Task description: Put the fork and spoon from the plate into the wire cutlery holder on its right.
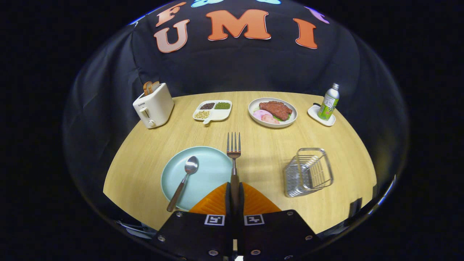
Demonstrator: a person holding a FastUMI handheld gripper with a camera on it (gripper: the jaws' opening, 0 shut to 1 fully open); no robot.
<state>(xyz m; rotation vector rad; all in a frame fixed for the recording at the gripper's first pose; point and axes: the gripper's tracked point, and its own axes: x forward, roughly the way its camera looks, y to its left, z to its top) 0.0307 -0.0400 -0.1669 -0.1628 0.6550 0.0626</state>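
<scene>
Gripping the fork (233, 152) by its handle, jaws closed, above the plate's (210, 174) right edge.

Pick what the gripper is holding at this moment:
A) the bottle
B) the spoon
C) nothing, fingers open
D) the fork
D: the gripper has both fingers closed on the handle of the fork, tines pointing ahead, while the spoon lies on the blue plate and the wire cutlery holder stands to the right.

Toaster (154, 105) w/ bread, sectioned dish (212, 110), meat plate (272, 112), bottle (328, 102) on coaster, wood table (264, 148)
</scene>
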